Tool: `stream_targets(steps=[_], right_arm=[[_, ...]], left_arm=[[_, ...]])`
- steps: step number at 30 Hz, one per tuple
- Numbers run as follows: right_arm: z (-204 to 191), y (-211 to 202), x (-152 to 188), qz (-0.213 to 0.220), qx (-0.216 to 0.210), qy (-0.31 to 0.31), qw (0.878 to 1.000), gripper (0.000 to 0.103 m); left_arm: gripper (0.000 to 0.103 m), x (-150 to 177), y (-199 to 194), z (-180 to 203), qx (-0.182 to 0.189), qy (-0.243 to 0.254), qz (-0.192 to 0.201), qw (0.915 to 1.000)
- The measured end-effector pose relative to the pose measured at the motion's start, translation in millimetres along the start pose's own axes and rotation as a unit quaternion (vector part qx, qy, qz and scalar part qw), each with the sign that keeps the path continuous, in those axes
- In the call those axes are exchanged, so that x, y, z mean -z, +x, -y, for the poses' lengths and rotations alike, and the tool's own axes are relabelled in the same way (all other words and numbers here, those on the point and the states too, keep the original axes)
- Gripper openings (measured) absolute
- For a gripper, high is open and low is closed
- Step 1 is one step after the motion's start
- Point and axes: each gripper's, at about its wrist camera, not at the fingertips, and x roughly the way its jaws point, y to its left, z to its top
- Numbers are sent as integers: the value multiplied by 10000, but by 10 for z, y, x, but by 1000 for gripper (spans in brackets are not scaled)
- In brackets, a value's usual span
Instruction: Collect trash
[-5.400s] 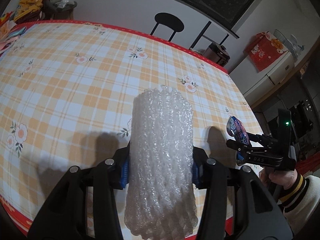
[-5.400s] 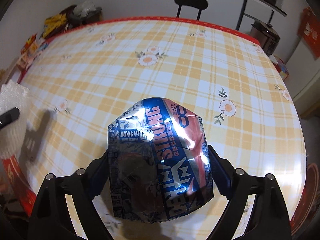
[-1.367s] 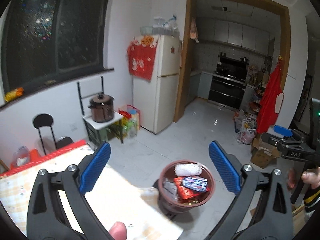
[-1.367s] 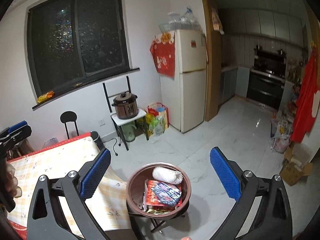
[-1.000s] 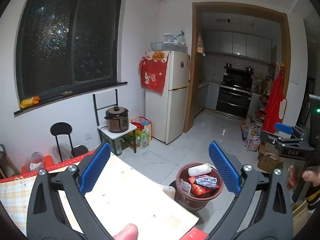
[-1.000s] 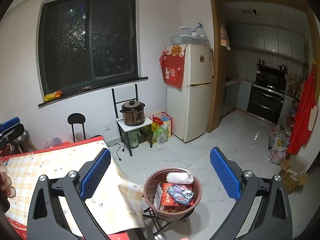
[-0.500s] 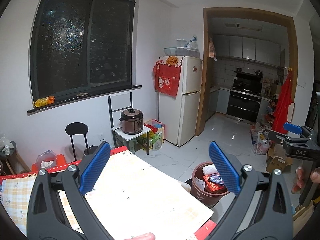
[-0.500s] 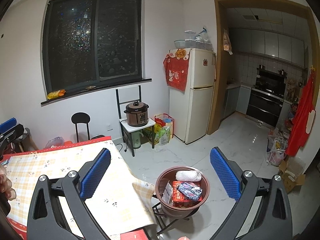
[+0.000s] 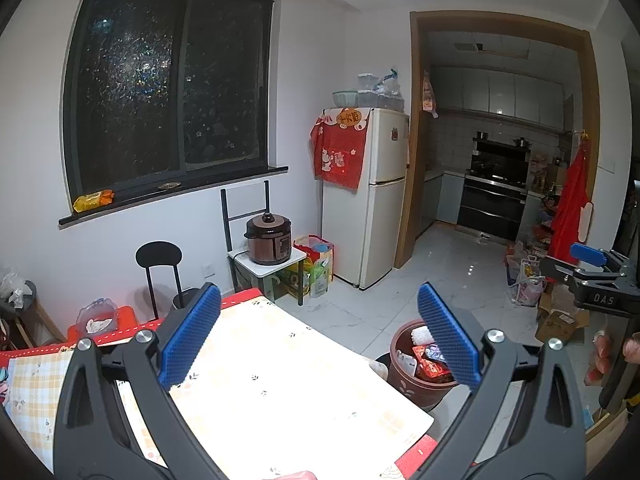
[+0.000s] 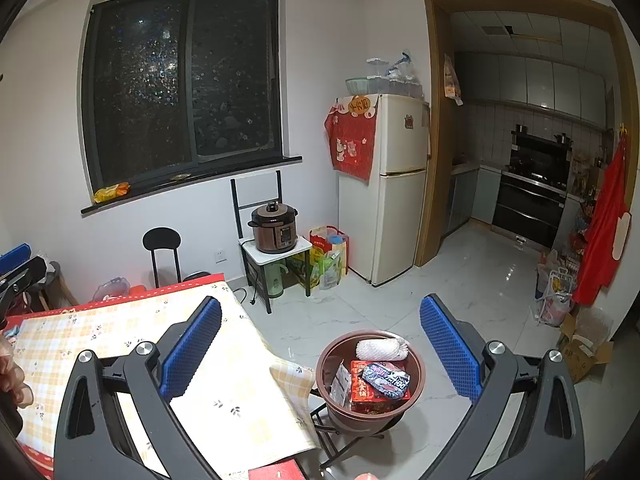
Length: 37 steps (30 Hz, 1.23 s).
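A brown trash bin [image 10: 325, 364] stands on a low black stand on the floor, just past the table's corner. Inside it lie a white foam net [image 10: 380, 349], a blue snack wrapper [image 10: 386, 378] and a red packet [image 10: 360, 395]. My right gripper [image 10: 320, 308] is open and holds nothing, above and short of the bin. My left gripper [image 9: 318, 298] is open too, over the table's checked cloth [image 9: 280, 380], with the bin [image 9: 412, 380] low on its right. A hand holds the right gripper [image 9: 592, 270] at the far right of the left wrist view.
A white fridge [image 10: 396, 184] stands beside the kitchen doorway [image 10: 436, 128]. A brown rice cooker [image 10: 274, 228] sits on a small stand, with bags [image 10: 328, 256] beside it. A black stool [image 10: 162, 242] stands by the wall and a cardboard box [image 10: 584, 354] lies at right.
The foam net and the blue wrapper, held 5.4 s ago, now lie in the bin and both grippers are open. Over the last second both views drew back from the bin.
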Motion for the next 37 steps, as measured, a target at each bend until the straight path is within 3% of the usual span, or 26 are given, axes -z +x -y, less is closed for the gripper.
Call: stream_targets(steps=[37], right_arm=[[214,145,62,-223,-19,150,9996,98]], left_arm=[[97,-14,121,278,-30,25,-139,9999]])
